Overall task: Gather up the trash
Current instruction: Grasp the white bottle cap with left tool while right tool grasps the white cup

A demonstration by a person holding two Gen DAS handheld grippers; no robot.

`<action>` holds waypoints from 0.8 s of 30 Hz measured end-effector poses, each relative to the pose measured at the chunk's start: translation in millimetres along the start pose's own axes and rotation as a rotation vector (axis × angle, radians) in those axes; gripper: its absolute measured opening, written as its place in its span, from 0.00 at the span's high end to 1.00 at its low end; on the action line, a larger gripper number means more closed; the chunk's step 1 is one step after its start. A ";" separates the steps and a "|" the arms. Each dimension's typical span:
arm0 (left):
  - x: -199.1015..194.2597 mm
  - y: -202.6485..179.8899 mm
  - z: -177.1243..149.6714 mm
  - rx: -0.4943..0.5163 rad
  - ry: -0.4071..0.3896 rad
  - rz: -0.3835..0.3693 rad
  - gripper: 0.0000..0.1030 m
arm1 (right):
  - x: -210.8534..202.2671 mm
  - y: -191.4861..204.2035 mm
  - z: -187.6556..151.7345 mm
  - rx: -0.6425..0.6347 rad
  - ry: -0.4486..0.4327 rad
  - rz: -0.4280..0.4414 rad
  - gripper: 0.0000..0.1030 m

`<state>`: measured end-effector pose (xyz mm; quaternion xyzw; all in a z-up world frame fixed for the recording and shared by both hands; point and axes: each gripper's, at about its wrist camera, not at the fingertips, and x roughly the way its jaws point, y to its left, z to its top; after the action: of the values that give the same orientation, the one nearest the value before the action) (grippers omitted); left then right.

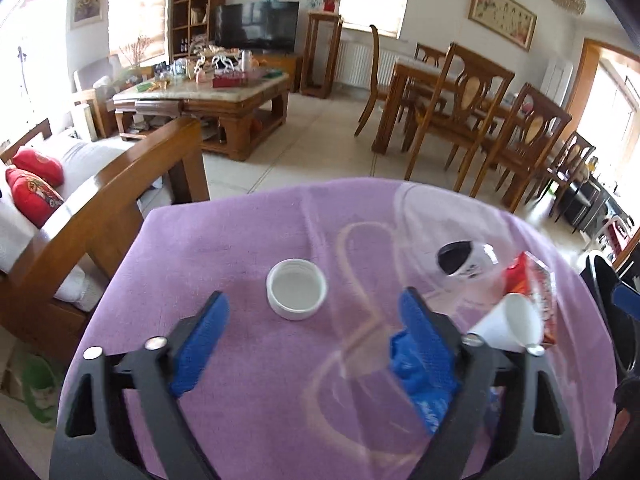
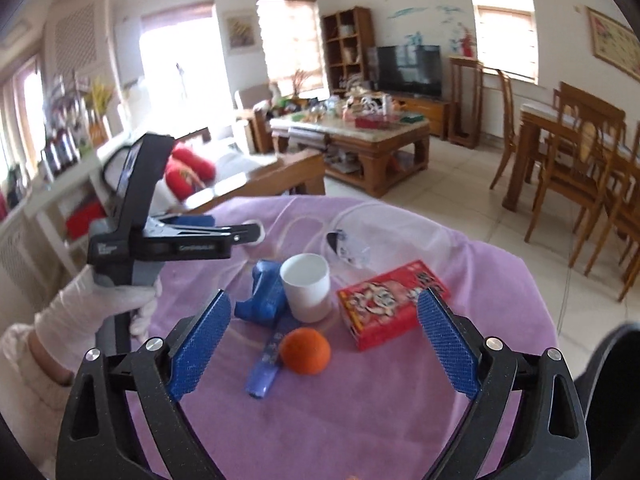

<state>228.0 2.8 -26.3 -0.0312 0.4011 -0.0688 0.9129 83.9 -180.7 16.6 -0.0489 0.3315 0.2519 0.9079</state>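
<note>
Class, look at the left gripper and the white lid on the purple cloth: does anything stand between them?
Nothing visible does. The left gripper is open, and the white lid lies on bare purple cloth just ahead of its fingertips.

Each black tool [image 2: 324,322] has blue textured pads, silver screws; white glove [image 2: 100,304], pale sleeve.

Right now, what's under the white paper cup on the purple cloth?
The white paper cup stands upright on a clear plastic bag spread over the purple cloth. A crumpled blue wrapper sits against its left side. The cup's base hides whatever lies directly beneath it.
</note>
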 end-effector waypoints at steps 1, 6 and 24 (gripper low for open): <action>3.7 4.3 -1.1 -0.005 0.015 -0.004 0.30 | 11.3 5.2 4.0 -0.017 0.021 0.001 0.16; 12.6 9.6 -10.9 0.004 0.042 -0.020 0.35 | 62.4 23.2 16.3 -0.068 0.102 -0.006 0.25; -10.4 20.1 -13.5 -0.003 -0.037 -0.012 0.65 | 70.6 6.2 9.7 0.001 0.077 0.026 0.61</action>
<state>213.1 24.3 -30.1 -0.0361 0.3840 -0.0730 0.9197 132.6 -142.9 -19.6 -0.0539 0.3669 0.2612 0.8912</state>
